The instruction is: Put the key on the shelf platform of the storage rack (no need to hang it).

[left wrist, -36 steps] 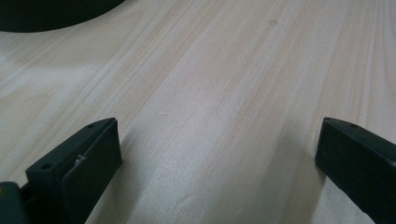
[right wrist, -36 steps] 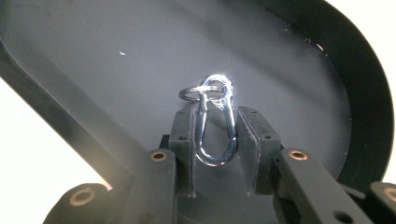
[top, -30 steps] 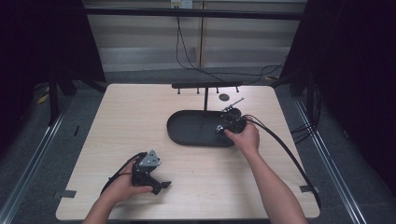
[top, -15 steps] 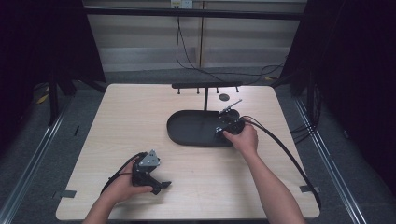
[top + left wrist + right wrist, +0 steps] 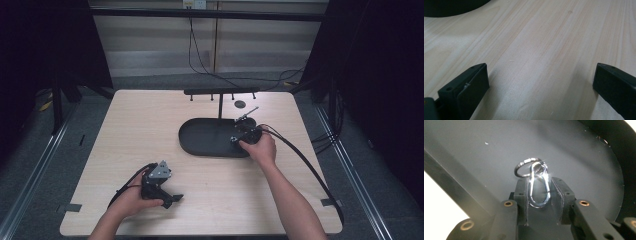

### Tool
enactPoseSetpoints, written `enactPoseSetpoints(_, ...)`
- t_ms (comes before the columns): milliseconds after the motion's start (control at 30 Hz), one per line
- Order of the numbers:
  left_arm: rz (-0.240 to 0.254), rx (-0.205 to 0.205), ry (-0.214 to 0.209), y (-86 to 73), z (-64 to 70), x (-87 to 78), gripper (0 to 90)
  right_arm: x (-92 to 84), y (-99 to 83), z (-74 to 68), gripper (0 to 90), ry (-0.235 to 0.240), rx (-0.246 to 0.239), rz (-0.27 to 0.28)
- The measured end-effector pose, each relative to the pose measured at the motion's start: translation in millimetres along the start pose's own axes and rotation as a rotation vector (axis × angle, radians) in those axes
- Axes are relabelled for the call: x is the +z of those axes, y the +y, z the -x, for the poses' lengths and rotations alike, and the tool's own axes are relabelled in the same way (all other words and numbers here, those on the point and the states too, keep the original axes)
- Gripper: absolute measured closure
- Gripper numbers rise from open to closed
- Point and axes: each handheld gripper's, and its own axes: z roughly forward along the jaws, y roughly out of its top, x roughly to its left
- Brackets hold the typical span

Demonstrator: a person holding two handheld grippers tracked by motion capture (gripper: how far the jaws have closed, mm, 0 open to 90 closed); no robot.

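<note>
A silver snap hook (image 5: 537,204) with a key ring (image 5: 517,170) through its top stands between the pads of my right gripper (image 5: 540,185), which is shut on it. It hovers close over the black oval base (image 5: 486,150) of a stand. From above, my right gripper (image 5: 245,136) sits at the right end of that base (image 5: 207,137). My left gripper (image 5: 172,198) rests on the wooden table near the front left. Its jaws stand wide open over bare wood (image 5: 540,75), with nothing between them.
A thin post (image 5: 220,105) rises from the base to a black crossbar (image 5: 220,91) with short pegs hanging from it. A small dark disc (image 5: 240,104) lies on the table behind the base. Cables trail from both grippers. Dark frames flank the table.
</note>
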Motion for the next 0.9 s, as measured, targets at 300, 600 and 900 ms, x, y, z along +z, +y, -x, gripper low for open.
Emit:
enactPoseSetpoints(300,0.000,0.000,0.000,0.0,0.0,0.0,0.1,0.5,0.6,1.5,65.3,-0.010,-0.003,-0.011)
enactPoseSetpoints(600,0.000,0.000,0.000,0.0,0.1,0.1,0.1,-2.9,0.7,2.4,61.5,-0.018,-0.008,-0.012)
enactPoseSetpoints(900,-0.002,0.003,0.000,0.0,-0.1,0.0,0.1,-7.3,0.1,3.0,55.5,-0.020,0.003,-0.007)
